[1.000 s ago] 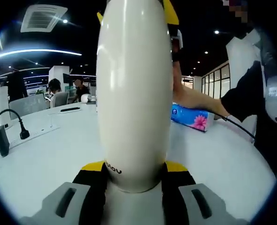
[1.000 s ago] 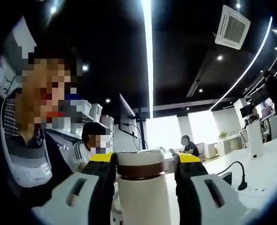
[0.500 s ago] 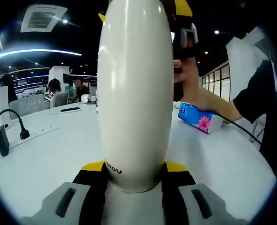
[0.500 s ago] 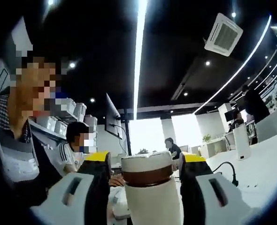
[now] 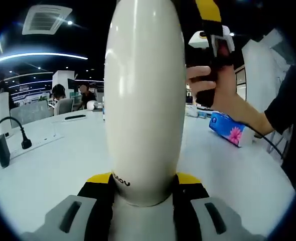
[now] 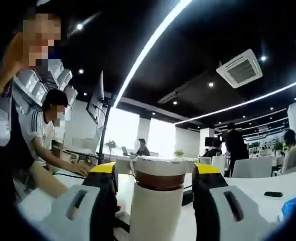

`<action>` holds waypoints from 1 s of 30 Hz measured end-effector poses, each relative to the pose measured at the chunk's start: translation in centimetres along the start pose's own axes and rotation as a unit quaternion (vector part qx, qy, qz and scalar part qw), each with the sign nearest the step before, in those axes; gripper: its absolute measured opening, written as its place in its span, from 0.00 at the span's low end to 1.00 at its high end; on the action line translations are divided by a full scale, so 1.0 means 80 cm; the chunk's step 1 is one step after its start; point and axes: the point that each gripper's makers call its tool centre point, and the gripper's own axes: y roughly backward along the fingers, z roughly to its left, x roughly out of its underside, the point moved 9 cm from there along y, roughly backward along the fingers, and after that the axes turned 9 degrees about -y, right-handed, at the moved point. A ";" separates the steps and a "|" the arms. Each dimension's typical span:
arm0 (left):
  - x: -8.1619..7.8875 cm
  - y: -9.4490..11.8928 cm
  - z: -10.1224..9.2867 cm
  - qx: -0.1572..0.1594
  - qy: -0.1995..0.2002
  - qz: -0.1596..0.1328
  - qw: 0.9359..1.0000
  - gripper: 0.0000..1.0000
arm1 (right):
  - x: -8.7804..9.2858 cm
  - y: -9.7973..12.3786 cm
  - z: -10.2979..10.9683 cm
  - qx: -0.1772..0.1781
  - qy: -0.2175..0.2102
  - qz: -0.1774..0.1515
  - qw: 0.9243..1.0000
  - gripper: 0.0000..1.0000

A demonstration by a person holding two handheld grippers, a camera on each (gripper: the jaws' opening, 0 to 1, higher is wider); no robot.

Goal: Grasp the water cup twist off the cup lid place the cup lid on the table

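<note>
White water cup point(image 5: 144, 100) sits clamped in your left gripper point(image 5: 144, 183); your right gripper point(image 6: 155, 175) pinches the cup lid point(image 6: 160, 170) at twelve o'clock. Twisting looks underway; next, lower it to the table point(image 5: 52, 165).

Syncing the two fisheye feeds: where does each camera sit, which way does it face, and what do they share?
Left gripper view: rides the left gripper, looking along its jaws, shut on the white water cup, across the white table; the person's hand holds the right gripper up by the cup's top; tissue pack behind.
Right gripper view: rides the right gripper, facing the office ceiling; jaws flank the cup lid.
Shared: the same cup, body in one, lid end in the other.
</note>
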 end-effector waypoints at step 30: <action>0.001 0.001 0.003 -0.002 0.000 0.000 1.000 0.47 | 0.000 -0.008 0.042 0.216 0.043 0.006 0.975 0.63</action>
